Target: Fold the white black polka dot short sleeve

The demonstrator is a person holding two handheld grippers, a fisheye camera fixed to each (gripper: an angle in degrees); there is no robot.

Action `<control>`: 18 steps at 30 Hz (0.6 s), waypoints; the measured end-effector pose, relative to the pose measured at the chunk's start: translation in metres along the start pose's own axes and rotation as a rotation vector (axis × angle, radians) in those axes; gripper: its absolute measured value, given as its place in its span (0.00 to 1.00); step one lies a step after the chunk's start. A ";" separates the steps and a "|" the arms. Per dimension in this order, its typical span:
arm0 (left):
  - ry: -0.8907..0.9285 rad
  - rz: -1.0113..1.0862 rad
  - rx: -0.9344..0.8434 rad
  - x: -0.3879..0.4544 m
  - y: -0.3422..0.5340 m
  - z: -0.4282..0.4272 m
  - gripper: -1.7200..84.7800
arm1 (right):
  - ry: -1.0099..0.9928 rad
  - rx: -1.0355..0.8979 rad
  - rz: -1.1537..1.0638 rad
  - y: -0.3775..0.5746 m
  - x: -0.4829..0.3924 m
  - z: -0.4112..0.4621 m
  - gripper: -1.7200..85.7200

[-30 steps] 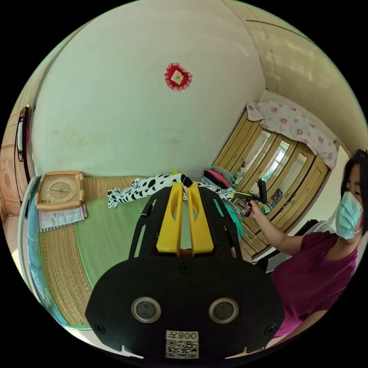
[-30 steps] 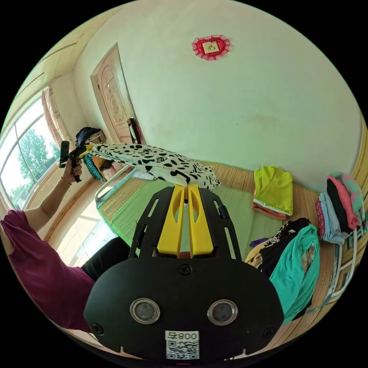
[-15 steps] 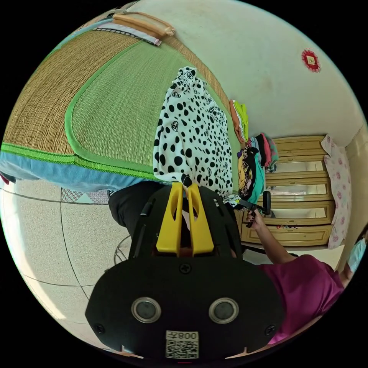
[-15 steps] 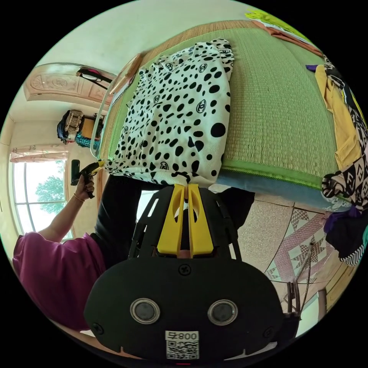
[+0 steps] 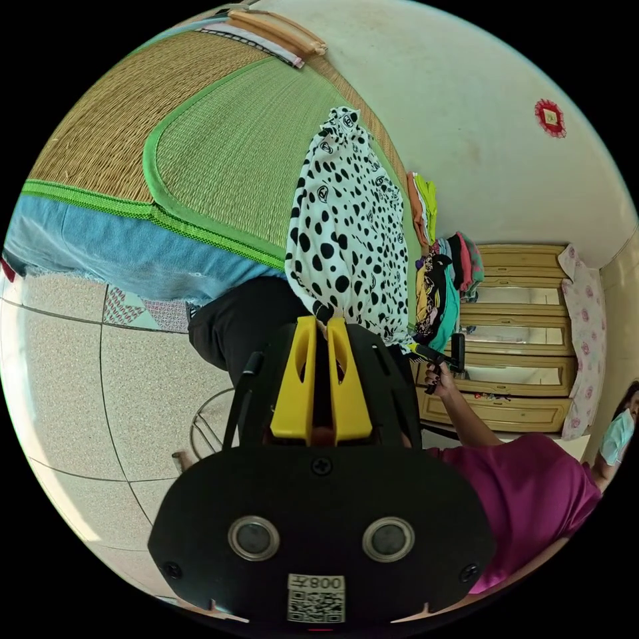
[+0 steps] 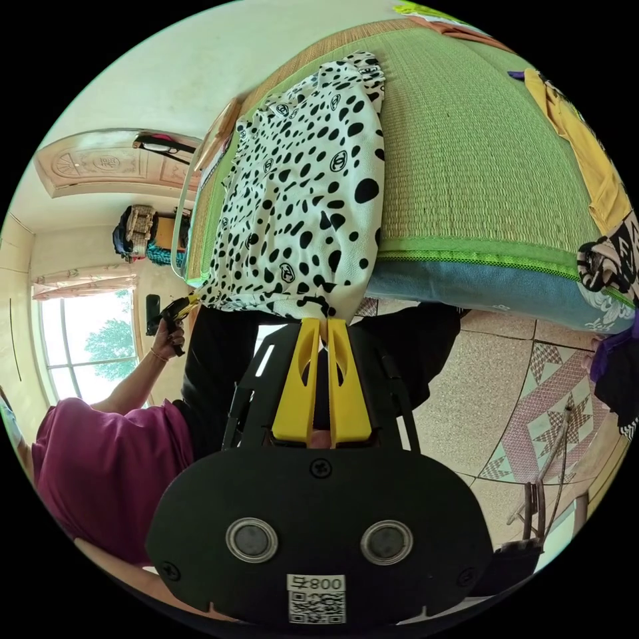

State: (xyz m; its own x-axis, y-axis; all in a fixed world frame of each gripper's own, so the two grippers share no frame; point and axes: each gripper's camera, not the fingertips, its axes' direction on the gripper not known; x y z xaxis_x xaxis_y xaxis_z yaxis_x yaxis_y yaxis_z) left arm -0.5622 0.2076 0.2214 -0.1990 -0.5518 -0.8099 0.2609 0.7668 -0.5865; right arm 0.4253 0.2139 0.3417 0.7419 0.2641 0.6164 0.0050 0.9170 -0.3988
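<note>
2 grippers' jaws pinch shirt (image 5: 349, 226); hem corners hidden.

Clothes pile (image 5: 444, 279) lies on green mat (image 5: 226, 166) near wardrobe (image 5: 519, 346).

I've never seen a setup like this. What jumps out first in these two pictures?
The white shirt with black spots stands out most: it lies spread on the green woven mat of a bed, its near edge hanging over the side. A yellow-jawed right gripper pinches one corner of that edge, and the left gripper pinches the other. A pile of colourful clothes sits further along the bed by a wooden wardrobe.
</note>
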 end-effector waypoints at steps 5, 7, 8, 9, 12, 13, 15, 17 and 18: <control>-0.014 -0.002 -0.014 -0.016 0.006 -0.012 0.04 | -0.001 0.000 0.005 -0.005 0.014 -0.013 0.04; -0.029 0.000 0.002 -0.021 0.009 -0.021 0.04 | -0.008 0.020 0.010 -0.007 0.018 -0.021 0.04; -0.050 0.010 0.014 -0.022 0.009 -0.027 0.04 | -0.008 0.032 0.008 -0.010 0.018 -0.027 0.04; -0.065 0.014 0.020 -0.022 0.008 -0.030 0.03 | -0.001 0.034 -0.003 -0.013 0.017 -0.031 0.04; -0.098 0.055 0.050 -0.019 -0.006 -0.039 0.03 | 0.046 0.012 -0.029 -0.021 0.012 -0.036 0.04; -0.099 0.079 0.054 -0.016 -0.017 -0.039 0.03 | 0.049 0.002 -0.031 -0.023 0.012 -0.035 0.04; -0.114 0.117 0.054 -0.011 -0.037 -0.033 0.02 | 0.060 -0.048 -0.029 -0.024 0.015 -0.028 0.04; -0.134 0.153 0.046 -0.004 -0.067 -0.019 0.02 | 0.083 -0.071 -0.010 -0.022 0.021 -0.025 0.04; -0.137 0.158 0.044 -0.003 -0.074 -0.015 0.02 | 0.080 -0.071 0.009 -0.021 0.026 -0.024 0.04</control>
State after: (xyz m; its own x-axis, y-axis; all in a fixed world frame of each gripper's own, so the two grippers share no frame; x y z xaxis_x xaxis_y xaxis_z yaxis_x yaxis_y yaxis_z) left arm -0.5951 0.1573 0.2678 -0.0227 -0.4674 -0.8837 0.3202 0.8340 -0.4494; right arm 0.4607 0.1946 0.3492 0.7929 0.2454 0.5577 0.0431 0.8904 -0.4531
